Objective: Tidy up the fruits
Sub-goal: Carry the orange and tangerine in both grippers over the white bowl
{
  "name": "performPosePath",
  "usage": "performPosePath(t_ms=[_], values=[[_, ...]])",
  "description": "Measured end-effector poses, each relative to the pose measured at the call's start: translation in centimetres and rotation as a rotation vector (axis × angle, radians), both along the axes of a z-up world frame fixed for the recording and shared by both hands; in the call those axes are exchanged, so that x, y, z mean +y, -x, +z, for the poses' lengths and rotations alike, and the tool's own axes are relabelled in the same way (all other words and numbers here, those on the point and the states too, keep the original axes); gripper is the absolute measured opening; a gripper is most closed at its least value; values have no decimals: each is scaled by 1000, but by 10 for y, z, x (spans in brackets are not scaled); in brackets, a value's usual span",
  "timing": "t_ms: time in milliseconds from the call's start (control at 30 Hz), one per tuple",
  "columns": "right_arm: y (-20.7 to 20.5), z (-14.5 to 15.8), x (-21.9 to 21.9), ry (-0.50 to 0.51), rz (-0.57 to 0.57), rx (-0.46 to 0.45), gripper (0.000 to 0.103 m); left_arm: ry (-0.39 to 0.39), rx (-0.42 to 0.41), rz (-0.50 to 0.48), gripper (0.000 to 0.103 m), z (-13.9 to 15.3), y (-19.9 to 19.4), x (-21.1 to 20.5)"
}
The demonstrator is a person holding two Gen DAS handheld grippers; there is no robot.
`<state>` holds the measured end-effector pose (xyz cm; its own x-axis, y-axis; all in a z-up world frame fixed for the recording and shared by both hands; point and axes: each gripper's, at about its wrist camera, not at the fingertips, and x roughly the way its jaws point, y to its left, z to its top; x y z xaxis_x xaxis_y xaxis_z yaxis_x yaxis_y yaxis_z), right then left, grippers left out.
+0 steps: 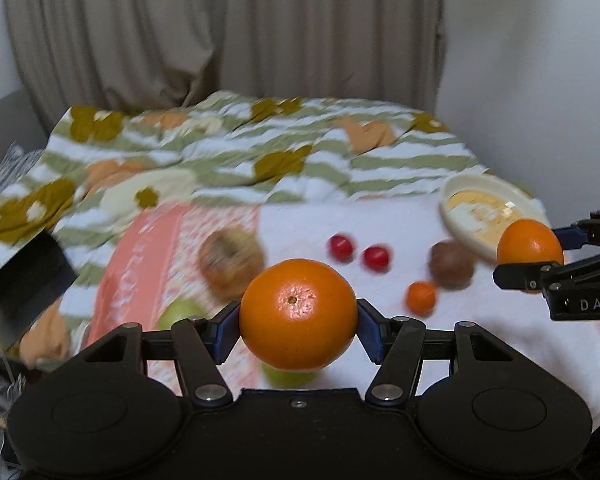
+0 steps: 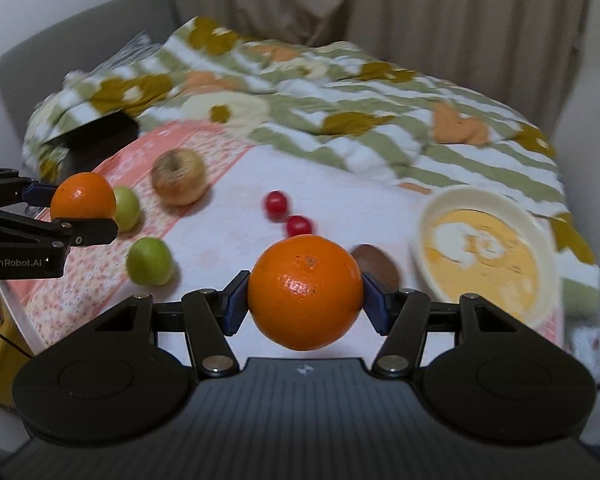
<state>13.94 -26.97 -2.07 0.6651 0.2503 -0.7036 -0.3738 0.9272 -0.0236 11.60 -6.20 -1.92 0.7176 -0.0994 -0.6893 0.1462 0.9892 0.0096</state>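
Observation:
My left gripper (image 1: 298, 322) is shut on an orange (image 1: 298, 314) and holds it above the cloth; this orange also shows in the right wrist view (image 2: 83, 197). My right gripper (image 2: 305, 304) is shut on a second orange (image 2: 305, 292), which shows at the right in the left wrist view (image 1: 530, 244), close to the cream and yellow bowl (image 2: 484, 248). On the cloth lie two red cherry tomatoes (image 2: 276, 204) (image 2: 299, 225), a brown kiwi (image 2: 376, 266), two green fruits (image 2: 150, 261) (image 2: 127, 207), a tan apple-like fruit (image 2: 178, 182) and a small orange fruit (image 1: 421, 298).
The fruits lie on a white and pink patterned cloth (image 2: 228, 240) on a bed with a green striped floral blanket (image 2: 340, 92). A black object (image 2: 100, 136) sits at the left edge. Beige curtains (image 1: 220, 32) hang behind.

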Motion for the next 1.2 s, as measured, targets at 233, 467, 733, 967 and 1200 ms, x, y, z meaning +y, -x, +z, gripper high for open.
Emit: performPosePath(t_ms=[233,467,733,967,1200], values=[[-1,18,-61,7,-53,-30,74,22,-56,-45,64,19,-24,-53],[-24,23,-121,23,-95,-50,74,46,-65,-93,64,20,-60,-105],[-67,12,-165,5,-173,-47,74,41,-24,-195,64,5,-113,-153],[-109,-3,-185,-4,-232,-26,74,9,14,-289,64,-20,-164,-190],[-141,-20,-193,-17,-290,0,74,-31,53,-344,64,-47,-205,-218]])
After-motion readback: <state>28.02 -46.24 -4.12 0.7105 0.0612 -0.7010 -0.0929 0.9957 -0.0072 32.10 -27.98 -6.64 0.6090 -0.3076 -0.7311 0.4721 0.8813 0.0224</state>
